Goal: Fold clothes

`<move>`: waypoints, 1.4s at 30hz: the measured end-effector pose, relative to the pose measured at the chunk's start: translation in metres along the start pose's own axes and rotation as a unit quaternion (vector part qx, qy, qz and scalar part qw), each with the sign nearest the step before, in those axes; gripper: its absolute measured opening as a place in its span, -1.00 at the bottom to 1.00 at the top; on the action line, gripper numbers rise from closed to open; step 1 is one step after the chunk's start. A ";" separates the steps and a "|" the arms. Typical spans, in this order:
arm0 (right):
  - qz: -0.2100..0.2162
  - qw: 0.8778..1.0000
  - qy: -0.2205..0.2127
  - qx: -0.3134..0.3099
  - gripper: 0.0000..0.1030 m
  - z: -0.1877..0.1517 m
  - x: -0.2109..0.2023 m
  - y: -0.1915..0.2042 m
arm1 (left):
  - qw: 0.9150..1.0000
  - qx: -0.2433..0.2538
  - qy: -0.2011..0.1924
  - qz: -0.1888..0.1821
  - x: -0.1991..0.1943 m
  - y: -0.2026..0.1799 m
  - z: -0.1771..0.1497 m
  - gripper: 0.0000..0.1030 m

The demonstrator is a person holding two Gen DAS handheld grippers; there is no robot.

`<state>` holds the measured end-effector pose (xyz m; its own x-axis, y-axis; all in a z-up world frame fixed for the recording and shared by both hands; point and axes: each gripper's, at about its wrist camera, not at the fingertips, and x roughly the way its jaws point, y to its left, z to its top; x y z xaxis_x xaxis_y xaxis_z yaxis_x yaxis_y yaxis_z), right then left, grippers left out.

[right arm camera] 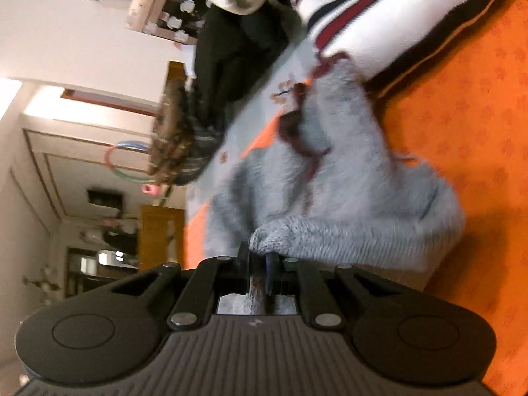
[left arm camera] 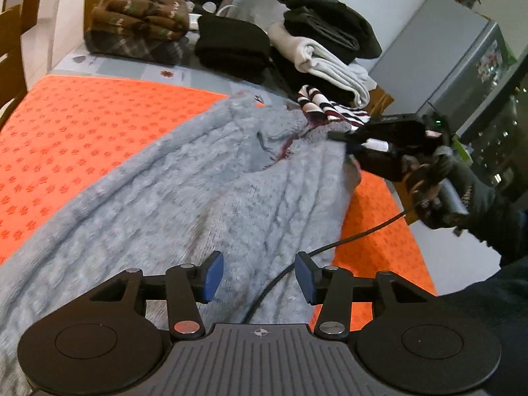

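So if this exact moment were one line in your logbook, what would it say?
task: fold clothes | right gripper: shut on grey sweater edge | left gripper: open above sweater | surface: orange cloth

Sweater (left arm camera: pixel 184 194): pale grey cable knit, maroon trim. Cloth (left arm camera: pixel 82 125): orange, darker flower print. Folded top (left arm camera: pixel 330 107): white, maroon-navy stripes. Finger pads (left arm camera: pixel 213 275): blue.

Both pictures are evenly lit indoor views with strong fisheye bending and dark corners. The grey sweater (right arm camera: pixel 330 198) is motion-blurred; a bright ceiling light (right arm camera: pixel 10 89) glares at left.
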<state>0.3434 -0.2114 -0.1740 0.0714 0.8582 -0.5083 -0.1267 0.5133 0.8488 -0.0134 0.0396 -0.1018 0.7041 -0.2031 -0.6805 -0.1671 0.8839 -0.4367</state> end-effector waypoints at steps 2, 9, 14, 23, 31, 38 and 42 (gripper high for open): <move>-0.021 1.000 0.001 -0.008 -0.82 -0.001 0.010 -0.015 | 1.000 0.005 0.002 0.001 0.008 -0.002 0.002 -0.03; 0.038 0.999 -0.020 -0.018 -0.82 -0.011 -0.011 -0.006 | 1.000 0.009 -0.003 -0.002 0.023 -0.005 0.008 -0.01; 0.021 0.997 -0.024 -0.069 -0.81 -0.020 -0.039 0.010 | 1.000 0.009 0.005 -0.013 0.035 -0.005 0.009 -0.01; -0.073 0.992 -0.016 -0.107 -0.71 -0.036 -0.047 -0.025 | 0.996 0.068 0.039 -0.031 0.052 -0.029 0.011 0.04; -0.081 0.978 -0.040 -0.186 -0.40 -0.050 -0.088 -0.001 | 0.988 0.146 0.031 -0.030 0.089 -0.080 0.018 0.18; -0.128 0.942 -0.047 -0.305 -0.40 -0.084 -0.106 0.009 | 0.977 0.210 0.020 0.007 0.136 -0.120 0.021 0.18; -0.135 0.925 -0.034 -0.353 -0.40 -0.098 -0.095 0.011 | 0.965 0.258 0.007 0.053 0.159 -0.135 0.017 0.00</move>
<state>0.2385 -0.2873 -0.1306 0.2534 0.7099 -0.6571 -0.7085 0.5987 0.3736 0.1330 -0.1050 -0.1410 0.6926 -0.1029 -0.7139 0.1302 0.9913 -0.0165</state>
